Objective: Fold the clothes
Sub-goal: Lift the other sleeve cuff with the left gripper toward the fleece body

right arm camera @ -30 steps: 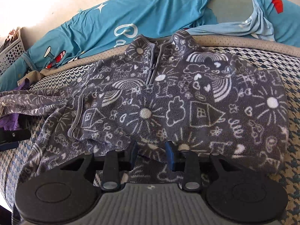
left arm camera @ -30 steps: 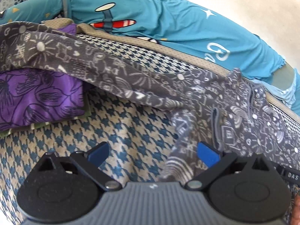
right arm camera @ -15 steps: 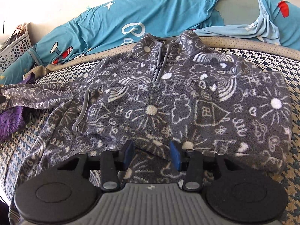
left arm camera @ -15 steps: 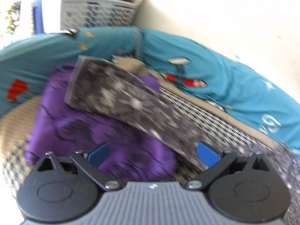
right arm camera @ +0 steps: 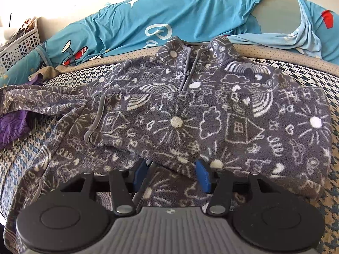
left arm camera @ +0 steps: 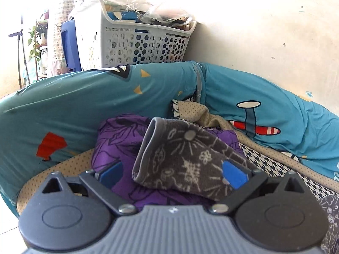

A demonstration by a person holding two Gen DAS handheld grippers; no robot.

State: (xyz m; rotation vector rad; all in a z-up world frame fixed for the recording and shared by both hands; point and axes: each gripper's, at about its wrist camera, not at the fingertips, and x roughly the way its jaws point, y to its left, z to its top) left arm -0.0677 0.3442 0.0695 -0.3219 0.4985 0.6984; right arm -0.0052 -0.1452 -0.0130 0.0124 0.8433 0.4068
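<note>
Grey fleece jacket [right arm camera: 190, 114] lies spread on the houndstooth cushion [right arm camera: 313, 74], and since a second ago my left gripper [left arm camera: 172, 174], jaws wide, has swung to its sleeve cuff [left arm camera: 169, 154] on purple cloth [left arm camera: 118, 139], while my right gripper [right arm camera: 171, 174] waits open at the hem.

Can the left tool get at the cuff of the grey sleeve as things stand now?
Probably yes. The left tool is open, and the sleeve cuff lies on top of the purple garment, just ahead between the fingers. Nothing covers the cuff, so the way looks free.
</note>
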